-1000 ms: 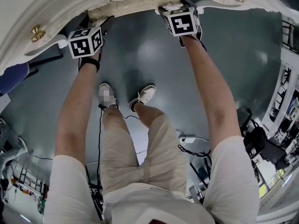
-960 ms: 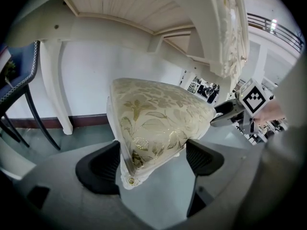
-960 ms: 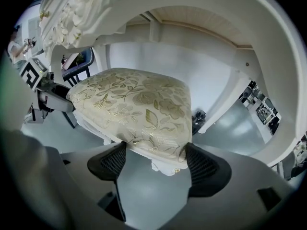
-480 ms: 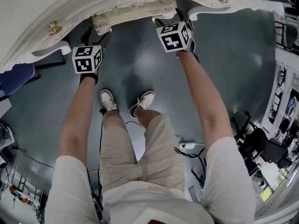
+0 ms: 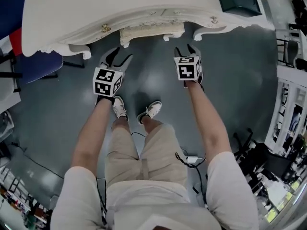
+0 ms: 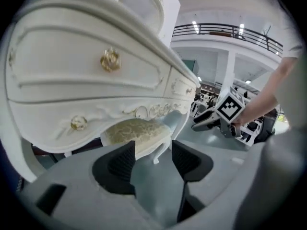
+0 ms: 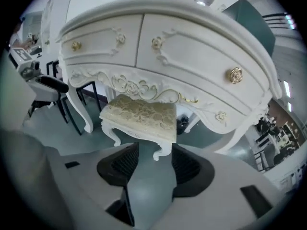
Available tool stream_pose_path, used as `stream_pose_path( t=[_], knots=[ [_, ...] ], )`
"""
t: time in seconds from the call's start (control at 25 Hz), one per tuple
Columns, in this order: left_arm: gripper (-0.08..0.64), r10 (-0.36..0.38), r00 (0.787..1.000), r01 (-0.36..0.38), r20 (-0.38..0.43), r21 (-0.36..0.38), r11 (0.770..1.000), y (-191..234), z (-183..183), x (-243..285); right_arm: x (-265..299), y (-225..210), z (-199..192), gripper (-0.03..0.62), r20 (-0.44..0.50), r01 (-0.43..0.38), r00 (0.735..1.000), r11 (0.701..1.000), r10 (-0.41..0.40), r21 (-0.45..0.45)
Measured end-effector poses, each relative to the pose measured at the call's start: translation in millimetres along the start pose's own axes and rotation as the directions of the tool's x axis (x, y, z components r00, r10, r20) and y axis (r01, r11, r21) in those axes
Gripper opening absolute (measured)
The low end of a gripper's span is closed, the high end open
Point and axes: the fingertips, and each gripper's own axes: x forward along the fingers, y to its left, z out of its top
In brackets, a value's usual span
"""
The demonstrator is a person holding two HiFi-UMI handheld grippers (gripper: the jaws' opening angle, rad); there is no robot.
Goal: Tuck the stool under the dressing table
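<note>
both grippers have come away from the stool's front edge, where they sat a second ago, and now hang over bare floor, lower in the head view.

left gripper (image 5: 120, 59): left of centre, above the person's shoes. jaws at a middling gap and closing. its own view shows only floor between the pads (image 6: 125, 163), nothing held.

stool (image 5: 151, 31): upper centre of the head view, in the knee gap of the dressing table (image 5: 120, 8). only a strip of patterned seat shows past the carved apron. from the right gripper view the seat (image 7: 141, 114) sits under the apron, front legs near the table's front line.

right gripper (image 5: 186, 50): right of centre, just below the stool and apart from it. jaws half-spread and closing, empty. floor and one stool leg show beyond the gap.

progress: tuck looks done or nearly so. stool is centred under the table and both tools are off it. left, at most, a small further push to hide the showing seat edge.
</note>
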Motion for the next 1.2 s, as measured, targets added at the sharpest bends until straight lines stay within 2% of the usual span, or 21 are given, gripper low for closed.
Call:
stream_pose_path(
  t=[0.24, 0.44, 0.56, 0.64, 0.8, 0.92, 1.2],
  knots=[
    [0.151, -0.021, 0.998, 0.023, 0.057, -0.03, 0.999, -30, 56, -74, -100, 19, 9, 0.134, 0.025, -0.025, 0.999, 0.993, 0.023, 0.113],
    [0.05, -0.047, 0.99, 0.055, 0.134, -0.057, 0.997, -52, 99, -120, -178, 41, 39, 0.076, 0.08, -0.046, 0.996, 0.999, 0.046, 0.008],
    [0.022, -0.073, 0.982, 0.087, 0.172, -0.076, 0.993, -70, 121, -146, -221, 46, 56, 0.04, 0.138, -0.04, 0.99, 0.999, 0.039, 0.008],
    [0.017, -0.095, 0.978, 0.105, 0.185, -0.048, 0.993, -85, 135, -162, -244, 50, 64, 0.007, 0.168, -0.043, 0.985, 0.999, 0.037, 0.028],
    [0.017, -0.099, 0.974, 0.101, 0.204, 0.001, 0.995, -104, 160, -188, -282, 50, 87, 0.002, 0.242, -0.04, 0.97, 0.999, 0.03, 0.034],
    [0.015, -0.094, 0.97, 0.093, 0.226, 0.014, 0.996, -119, 182, -210, -322, 37, 95, 0.0, 0.293, -0.045, 0.956, 0.992, 0.008, 0.12],
    [0.015, -0.058, 0.943, 0.023, 0.329, 0.107, 0.994, -129, 255, -268, -394, 1, 95, 0.0, 0.381, -0.064, 0.923, 0.961, -0.045, 0.267]
  ],
)
